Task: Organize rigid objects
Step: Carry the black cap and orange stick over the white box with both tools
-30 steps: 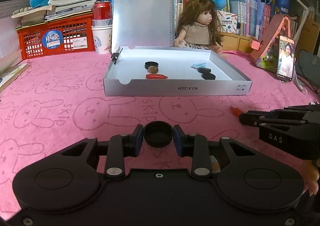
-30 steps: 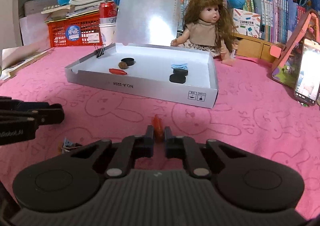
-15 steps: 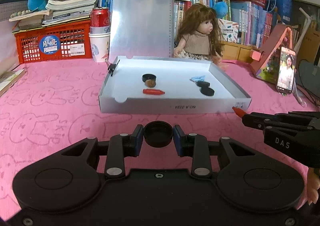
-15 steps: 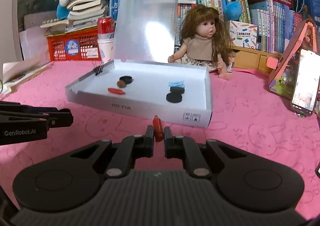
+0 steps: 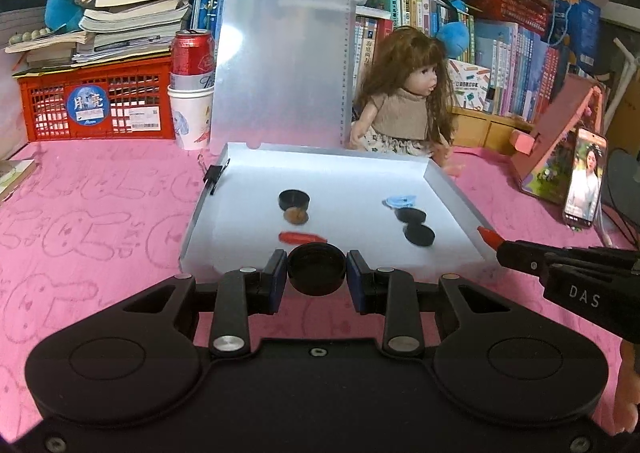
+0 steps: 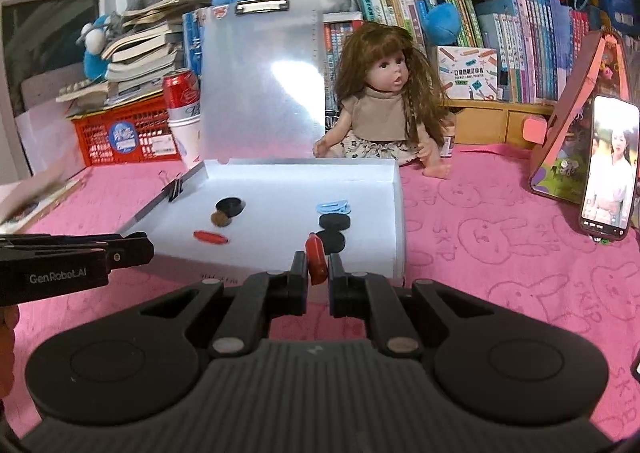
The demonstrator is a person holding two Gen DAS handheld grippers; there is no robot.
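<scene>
Across the pink rabbit-print cloth point(image 5: 100, 213) sits a shallow white box point(image 5: 456, 189), its clear lid point(image 5: 280, 65) propped upright at the back; on its floor lie three black caps, a brown nut-like piece point(image 5: 296, 216), a blue clip point(image 5: 399, 201) and a red piece point(image 5: 302, 237); the left gripper point(image 5: 317, 275) hangs just short of the box's near wall, clenched around a black bottle cap point(image 5: 317, 269), pads on opposite sides of the rim; the right gripper point(image 6: 318, 273) is clamped tight on a small red cap-like piece point(image 6: 315, 257), which stands up between its pads. Both items look light, stiff and smooth, so likely slippery; the round cap is best pinched across its width, the red piece by its flat sides.
</scene>
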